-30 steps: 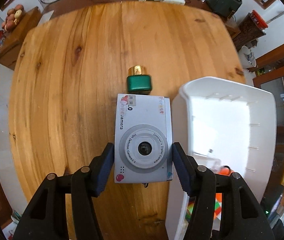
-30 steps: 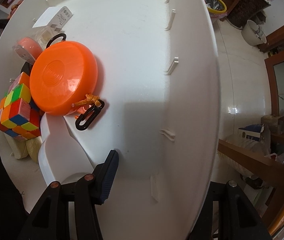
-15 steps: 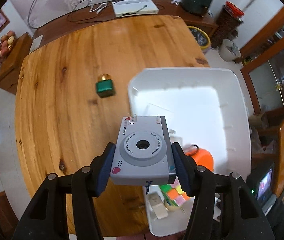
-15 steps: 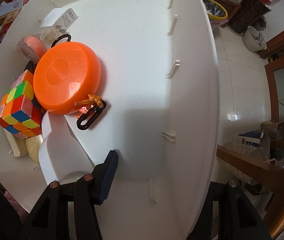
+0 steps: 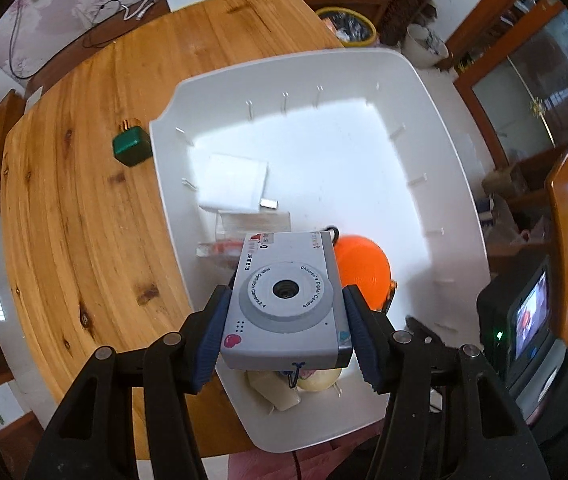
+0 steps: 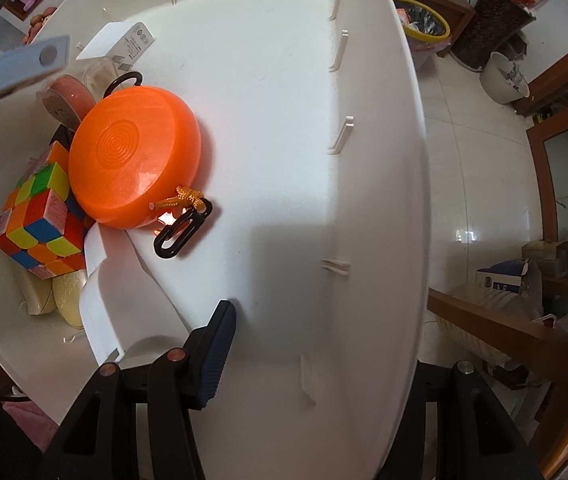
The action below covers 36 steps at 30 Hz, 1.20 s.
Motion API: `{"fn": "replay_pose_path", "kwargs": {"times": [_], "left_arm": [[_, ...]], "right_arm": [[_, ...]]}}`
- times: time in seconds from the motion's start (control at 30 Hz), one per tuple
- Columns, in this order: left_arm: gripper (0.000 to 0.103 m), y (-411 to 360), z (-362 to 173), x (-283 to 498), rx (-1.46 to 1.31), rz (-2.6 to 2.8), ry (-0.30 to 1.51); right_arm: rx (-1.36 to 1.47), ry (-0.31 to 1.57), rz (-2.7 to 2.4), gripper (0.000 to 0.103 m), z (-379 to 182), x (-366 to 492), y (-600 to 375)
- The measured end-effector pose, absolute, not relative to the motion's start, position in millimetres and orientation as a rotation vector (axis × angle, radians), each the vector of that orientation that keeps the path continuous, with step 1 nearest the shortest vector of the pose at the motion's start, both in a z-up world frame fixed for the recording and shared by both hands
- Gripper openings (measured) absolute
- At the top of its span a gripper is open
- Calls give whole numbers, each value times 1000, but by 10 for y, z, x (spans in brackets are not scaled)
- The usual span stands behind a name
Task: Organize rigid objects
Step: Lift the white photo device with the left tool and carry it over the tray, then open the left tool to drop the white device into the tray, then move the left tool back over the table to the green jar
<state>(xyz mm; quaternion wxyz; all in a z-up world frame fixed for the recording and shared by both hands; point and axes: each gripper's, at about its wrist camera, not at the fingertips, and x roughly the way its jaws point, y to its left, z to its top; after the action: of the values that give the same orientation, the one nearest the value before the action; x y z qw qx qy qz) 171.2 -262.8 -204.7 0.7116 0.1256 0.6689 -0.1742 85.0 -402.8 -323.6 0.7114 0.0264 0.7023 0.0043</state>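
We are carrying toy camera [image 5: 286, 300], clamped in left gripper [image 5: 286, 320], off wooden table [image 5: 84, 200], where it was lying one second ago just in front of green bottle [image 5: 132, 146]. Camera is now hanging above white bin [image 5: 436, 92], over near-left contents beside orange disc [image 5: 362, 266]. Green bottle is dropping back to far left of left wrist view. Camera's grey edge [image 6: 24, 64] is now entering top-left of right wrist view.
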Motion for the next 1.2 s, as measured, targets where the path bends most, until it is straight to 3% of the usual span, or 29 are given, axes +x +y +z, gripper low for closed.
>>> {"fn": "replay_pose_path", "kwargs": {"times": [0.23, 0.37, 1.2], "left_arm": [[62, -2615, -2013, 1697, 298, -396, 1476], [78, -2574, -1922, 1762, 264, -424, 1442], [78, -1677, -1813, 2734, 97, -256, 1396]], "right_arm": [[61, 1561, 6, 53, -3243, 867, -4033], [66, 1567, 0, 54, -3255, 895, -4041], [118, 1563, -42, 55, -3266, 795, -4081]]}}
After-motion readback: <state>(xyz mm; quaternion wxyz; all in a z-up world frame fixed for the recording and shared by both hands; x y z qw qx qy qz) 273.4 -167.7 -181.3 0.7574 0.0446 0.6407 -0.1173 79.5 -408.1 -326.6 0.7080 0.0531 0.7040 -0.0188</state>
